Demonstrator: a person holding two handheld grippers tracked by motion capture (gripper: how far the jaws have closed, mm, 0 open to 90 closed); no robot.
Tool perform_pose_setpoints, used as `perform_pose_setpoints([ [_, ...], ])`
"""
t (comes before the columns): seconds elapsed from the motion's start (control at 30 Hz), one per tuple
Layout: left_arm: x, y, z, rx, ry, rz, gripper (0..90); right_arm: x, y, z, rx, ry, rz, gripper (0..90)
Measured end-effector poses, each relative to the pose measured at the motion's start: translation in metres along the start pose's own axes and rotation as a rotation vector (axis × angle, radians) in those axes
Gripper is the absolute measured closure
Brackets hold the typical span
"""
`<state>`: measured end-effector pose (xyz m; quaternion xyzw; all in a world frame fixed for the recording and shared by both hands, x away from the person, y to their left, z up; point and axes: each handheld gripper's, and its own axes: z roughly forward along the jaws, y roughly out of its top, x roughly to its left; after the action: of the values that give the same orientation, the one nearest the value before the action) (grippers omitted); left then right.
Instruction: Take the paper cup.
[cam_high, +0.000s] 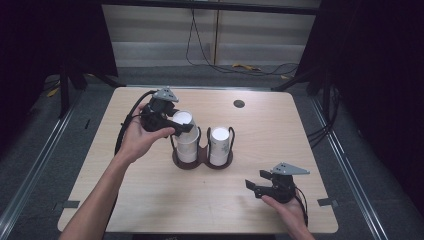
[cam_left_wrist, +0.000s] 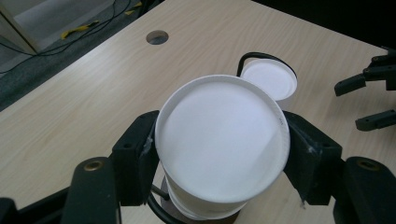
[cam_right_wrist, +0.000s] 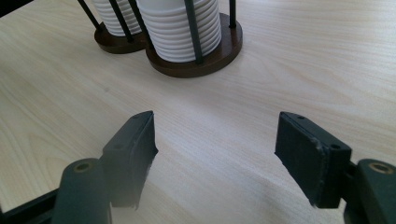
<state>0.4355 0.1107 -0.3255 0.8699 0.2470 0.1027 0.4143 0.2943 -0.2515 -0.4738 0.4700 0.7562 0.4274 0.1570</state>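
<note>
1. My left gripper (cam_high: 172, 122) is over the left half of the cup holder (cam_high: 202, 159), near the middle of the counter (cam_high: 260, 150). Its fingers (cam_left_wrist: 135, 156) are pressed against opposite sides of the top cup (cam_left_wrist: 222, 142), so they are clamped on it.
2. In the high view that cup sits tilted at the top of the left stack (cam_high: 187, 147), its white closed end facing up. I cannot tell whether it has come free of the cups beneath it.
3. The right stack (cam_high: 220, 146) stands upright in the holder's other ring, just beside the left one. In the left gripper view its white top shows just beyond the held cup.
4. The holder has two round dark wooden bases joined side by side, with thin black rods rising around each stack.
5. My right gripper (cam_high: 264, 188) is low over the near right part of the counter, well apart from the holder. Its fingers (cam_right_wrist: 133, 149) are spread wide with only bare wood between them.
6. A small dark round hole (cam_high: 239, 104) sits in the counter toward the far edge, behind the holder.
</note>
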Motion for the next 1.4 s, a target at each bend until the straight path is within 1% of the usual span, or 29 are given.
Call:
perform_pose_setpoints([
  [0.03, 0.0, 0.0, 0.0, 0.0, 0.0, 0.0, 34.1, 0.0, 0.0, 0.0, 0.0, 0.0, 0.0, 29.1],
  [0.07, -0.001, -0.003, -0.001, -0.023, 0.002, -0.021, 34.1, 0.0, 0.0, 0.0, 0.0, 0.0, 0.001, 29.1],
  [0.23, -0.001, -0.009, -0.004, -0.034, 0.004, -0.023, 34.0, 0.0, 0.0, 0.0, -0.001, 0.0, -0.001, 29.0],
  [0.3, -0.002, -0.011, -0.007, -0.042, 0.004, -0.019, 34.1, 0.0, 0.0, 0.0, 0.0, 0.0, 0.001, 29.0],
  [0.37, -0.004, -0.012, -0.01, -0.061, -0.007, -0.027, 34.1, 0.0, 0.0, 0.0, 0.001, 0.0, 0.002, 29.0],
  [0.4, -0.006, -0.012, -0.012, -0.07, -0.009, -0.019, 34.1, 0.0, 0.0, 0.001, 0.0, 0.001, -0.002, 29.0],
  [0.43, -0.007, -0.012, -0.013, -0.069, -0.003, -0.013, 34.1, 0.001, 0.0, 0.001, 0.0, 0.001, -0.002, 29.0],
  [0.57, -0.009, -0.012, -0.017, -0.082, -0.004, -0.014, 34.1, 0.001, 0.0, 0.001, -0.001, 0.001, -0.002, 28.9],
  [0.63, -0.011, -0.013, -0.018, -0.085, -0.008, -0.007, 34.1, 0.001, 0.0, 0.001, -0.001, 0.002, -0.001, 28.9],
  [0.73, -0.014, -0.016, -0.018, -0.088, -0.024, -0.008, 34.1, 0.001, 0.0, 0.0, -0.006, 0.01, -0.004, 28.6],
  [0.77, -0.015, -0.017, -0.018, -0.086, -0.025, -0.003, 34.1, 0.001, 0.0, 0.0, -0.006, 0.01, -0.004, 28.6],
  [0.8, -0.017, -0.02, -0.016, -0.093, -0.032, -0.003, 34.0, 0.002, 0.0, 0.001, -0.007, 0.013, -0.006, 28.3],
  [0.87, -0.018, -0.021, -0.015, -0.101, -0.027, -0.001, 34.0, 0.002, 0.001, 0.001, -0.009, 0.015, -0.007, 28.1],
  [0.93, -0.02, -0.023, -0.015, -0.104, -0.041, 0.001, 34.0, 0.002, 0.001, 0.0, -0.011, 0.017, -0.006, 27.8],
  [1.0, -0.025, -0.027, -0.014, -0.119, -0.049, 0.01, 33.9, 0.002, 0.001, 0.0, -0.012, 0.02, -0.006, 27.6],
  [1.03, -0.025, -0.027, -0.014, -0.119, -0.049, 0.01, 33.9, 0.002, 0.001, 0.0, -0.012, 0.02, -0.006, 27.6],
  [1.1, -0.027, -0.029, -0.015, -0.134, -0.063, -0.001, 33.9, 0.003, 0.001, 0.0, -0.013, 0.022, -0.003, 27.5],
  [1.13, -0.029, -0.031, -0.016, -0.144, -0.064, -0.002, 33.9, 0.003, 0.001, 0.0, -0.015, 0.021, -0.004, 27.5],
  [1.3, -0.033, -0.035, -0.018, -0.155, -0.071, -0.003, 33.9, 0.003, 0.001, 0.0, -0.015, 0.025, -0.005, 27.4],
  [1.37, -0.035, -0.038, -0.018, -0.172, -0.094, -0.007, 33.9, 0.004, 0.001, 0.0, -0.016, 0.031, -0.003, 27.2],
  [1.4, -0.038, -0.042, -0.015, -0.172, -0.114, -0.008, 33.9, 0.005, 0.001, 0.0, -0.017, 0.035, -0.005, 27.0],
])
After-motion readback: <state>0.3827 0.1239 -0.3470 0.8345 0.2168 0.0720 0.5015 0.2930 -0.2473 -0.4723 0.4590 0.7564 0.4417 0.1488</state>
